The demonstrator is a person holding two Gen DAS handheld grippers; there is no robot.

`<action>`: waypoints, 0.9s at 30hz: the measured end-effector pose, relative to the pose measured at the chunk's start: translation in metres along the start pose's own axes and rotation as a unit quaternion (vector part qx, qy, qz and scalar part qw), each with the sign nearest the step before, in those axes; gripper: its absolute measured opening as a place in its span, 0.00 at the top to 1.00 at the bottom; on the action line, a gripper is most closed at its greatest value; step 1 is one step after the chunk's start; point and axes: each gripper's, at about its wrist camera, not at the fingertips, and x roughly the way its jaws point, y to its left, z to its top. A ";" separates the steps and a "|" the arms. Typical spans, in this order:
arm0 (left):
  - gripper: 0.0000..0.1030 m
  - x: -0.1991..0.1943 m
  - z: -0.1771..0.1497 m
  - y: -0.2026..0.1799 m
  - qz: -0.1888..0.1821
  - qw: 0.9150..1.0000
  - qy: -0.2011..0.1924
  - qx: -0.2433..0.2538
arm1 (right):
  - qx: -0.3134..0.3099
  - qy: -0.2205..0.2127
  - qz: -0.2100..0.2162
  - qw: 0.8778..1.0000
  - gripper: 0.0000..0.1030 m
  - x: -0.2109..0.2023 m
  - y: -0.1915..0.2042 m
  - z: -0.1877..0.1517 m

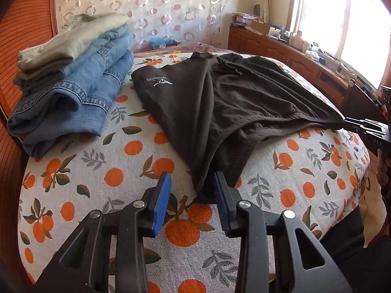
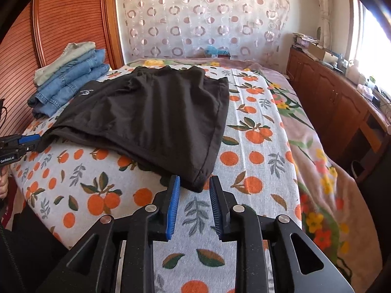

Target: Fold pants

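The dark pants (image 1: 232, 107) lie spread on the bed, on the orange-print cover (image 1: 122, 166), with a small white logo facing up near their far left corner. They are folded over once, one layer lying loosely on the other, hems showing along the near edge.

My left gripper (image 1: 191, 185) sits low at the near left corner of the pants. Its blue pads stand apart; the corner of cloth lies just beside the right pad, and nothing is pinched between them.

My right gripper (image 2: 194, 188) sits at the near right corner. Its pads also stand apart, and the tip of that corner reaches into the gap between them. I cannot see either pad pressing on the cloth.

Each gripper shows at the edge of the other's view, both at the near edge of the garment.

A stack of folded clothes (image 1: 70, 78), blue denim below and a pale green piece on top, rests to the left of the pants by the wooden headboard (image 2: 70, 24), apart from them. A wooden cabinet (image 2: 330, 102) runs along the window side, well clear of the bed.
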 end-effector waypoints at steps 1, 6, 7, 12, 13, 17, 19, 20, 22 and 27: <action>0.67 0.001 0.000 0.000 0.001 1.000 0.000 0.001 | 0.000 0.001 -0.001 1.000 0.75 0.001 0.000 0.002; 0.86 0.002 0.000 0.000 0.002 1.000 -0.001 -0.003 | -0.003 -0.005 0.001 1.000 0.90 0.006 -0.002 0.001; 0.88 -0.002 0.000 -0.001 0.004 1.000 -0.007 0.000 | -0.002 -0.004 0.006 1.000 0.90 0.005 -0.003 0.000; 0.94 -0.020 0.003 0.000 0.011 0.999 -0.041 0.005 | 0.014 -0.010 0.017 1.000 0.91 -0.002 -0.011 0.002; 0.94 -0.025 0.004 0.000 0.011 0.999 -0.048 0.004 | 0.016 -0.013 0.018 1.000 0.91 -0.004 -0.012 0.002; 0.95 -0.044 0.004 0.003 0.013 0.998 -0.069 0.001 | 0.018 -0.022 0.023 0.999 0.91 -0.017 -0.012 0.000; 0.96 -0.052 0.005 0.005 0.019 0.997 -0.077 0.000 | 0.020 -0.022 0.028 0.999 0.91 -0.023 -0.011 -0.004; 0.96 -0.056 0.004 0.008 0.026 0.996 -0.081 -0.002 | 0.021 -0.022 0.029 0.999 0.92 -0.026 -0.010 -0.007; 0.96 -0.062 0.001 0.015 0.029 0.996 -0.083 -0.009 | 0.023 -0.019 0.034 0.999 0.92 -0.031 -0.008 -0.013; 0.97 -0.054 -0.009 0.022 0.028 0.997 -0.064 -0.017 | 0.032 -0.010 0.045 0.998 0.92 -0.040 -0.008 -0.029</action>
